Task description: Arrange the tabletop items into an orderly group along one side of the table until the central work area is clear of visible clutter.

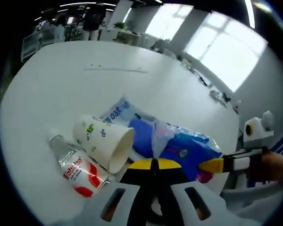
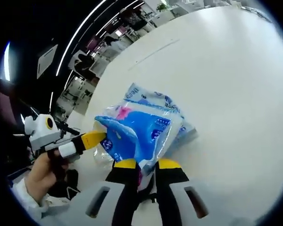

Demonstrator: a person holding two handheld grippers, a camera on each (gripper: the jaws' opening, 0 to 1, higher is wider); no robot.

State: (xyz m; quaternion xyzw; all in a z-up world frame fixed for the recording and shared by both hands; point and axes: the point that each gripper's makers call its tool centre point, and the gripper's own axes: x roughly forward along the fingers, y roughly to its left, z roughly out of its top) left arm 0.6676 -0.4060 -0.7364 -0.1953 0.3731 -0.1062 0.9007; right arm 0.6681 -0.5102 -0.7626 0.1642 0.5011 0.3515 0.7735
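Observation:
A blue tissue pack [image 2: 141, 129] in clear wrap is lifted above the white table [image 2: 226, 70], and my right gripper [image 2: 147, 164] is shut on its near edge. My left gripper [image 1: 153, 164] has its yellow tips together, pinching a pale flap of the same pack [image 1: 186, 148]. In the right gripper view the left gripper [image 2: 92, 139] comes in from the left, held by a hand [image 2: 40, 176]. The right gripper [image 1: 212, 165] meets the pack's right end in the left gripper view. A paler tissue pack [image 1: 115, 113] lies flat beneath.
A paper cup [image 1: 104, 141] with green leaf print lies on its side left of the packs. Beside it lies a clear plastic bottle [image 1: 75, 169] with a red label. The white table [image 1: 85, 84] stretches far beyond them. Desks and bright windows stand in the background.

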